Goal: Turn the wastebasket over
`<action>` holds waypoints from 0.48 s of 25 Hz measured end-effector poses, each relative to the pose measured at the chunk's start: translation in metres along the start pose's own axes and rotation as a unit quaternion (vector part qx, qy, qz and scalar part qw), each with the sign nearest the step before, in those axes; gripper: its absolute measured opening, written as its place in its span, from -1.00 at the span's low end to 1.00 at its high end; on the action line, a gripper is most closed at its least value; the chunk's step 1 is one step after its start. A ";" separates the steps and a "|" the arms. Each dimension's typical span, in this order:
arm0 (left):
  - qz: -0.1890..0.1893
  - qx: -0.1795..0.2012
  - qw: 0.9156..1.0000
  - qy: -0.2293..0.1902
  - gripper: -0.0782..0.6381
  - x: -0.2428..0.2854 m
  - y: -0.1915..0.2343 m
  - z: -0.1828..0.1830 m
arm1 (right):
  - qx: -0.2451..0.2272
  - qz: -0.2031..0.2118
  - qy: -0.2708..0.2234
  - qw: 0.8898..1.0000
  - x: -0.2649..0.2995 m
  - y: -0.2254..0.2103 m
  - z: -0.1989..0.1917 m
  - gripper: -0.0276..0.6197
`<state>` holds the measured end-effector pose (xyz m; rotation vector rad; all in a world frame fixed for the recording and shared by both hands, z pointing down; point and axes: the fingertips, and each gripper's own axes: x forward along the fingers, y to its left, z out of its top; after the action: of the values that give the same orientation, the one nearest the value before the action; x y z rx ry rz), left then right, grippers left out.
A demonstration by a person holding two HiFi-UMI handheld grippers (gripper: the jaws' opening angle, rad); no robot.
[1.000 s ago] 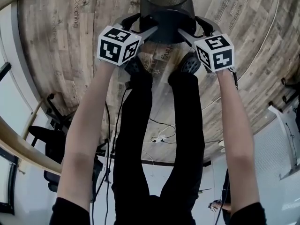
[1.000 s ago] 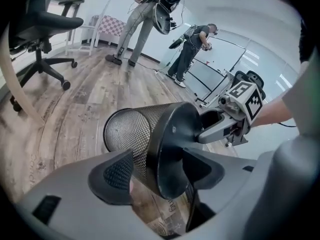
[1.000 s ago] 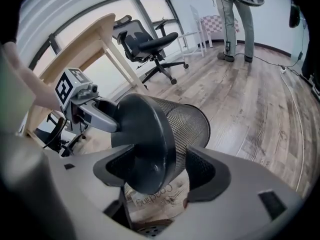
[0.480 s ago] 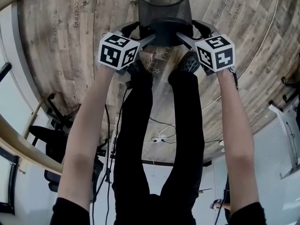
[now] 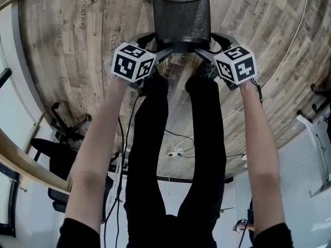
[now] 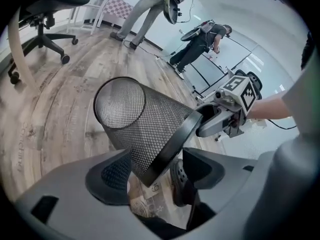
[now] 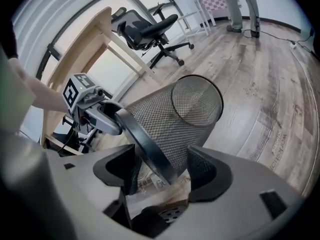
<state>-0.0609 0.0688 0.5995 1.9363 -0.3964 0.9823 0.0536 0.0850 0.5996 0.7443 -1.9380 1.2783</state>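
Observation:
A black wire-mesh wastebasket (image 5: 181, 12) hangs tilted between my two grippers above the wooden floor, its thick rim toward me and its closed end pointing away. My left gripper (image 5: 154, 44) has the rim's left side between its jaws. The left gripper view shows one pad on the mesh wall (image 6: 145, 124) and the other at the rim. My right gripper (image 5: 212, 44) holds the rim's right side the same way, with the basket (image 7: 175, 119) running slantwise through its jaws. Each gripper view shows the other gripper at the rim's far side.
My legs and shoes (image 6: 180, 184) stand just under the rim. An office chair (image 7: 150, 29) and a pale wooden table leg (image 7: 95, 39) stand off to one side. Cables (image 5: 176, 151) lie on the floor behind me. Two people (image 6: 200, 44) are farther back.
The basket has swung away from me, so more of its mesh wall shows. Both grippers have moved forward with the rim and stand a little closer together.

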 end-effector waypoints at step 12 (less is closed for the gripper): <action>0.028 0.035 0.999 0.025 0.14 0.030 0.008 -0.043 | -0.047 -0.023 0.021 0.998 0.033 -0.005 -0.037 0.11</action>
<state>-0.0672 0.1033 0.6389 1.9678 -0.3933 1.0915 0.0462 0.1144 0.6390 0.7050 -1.9227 1.1590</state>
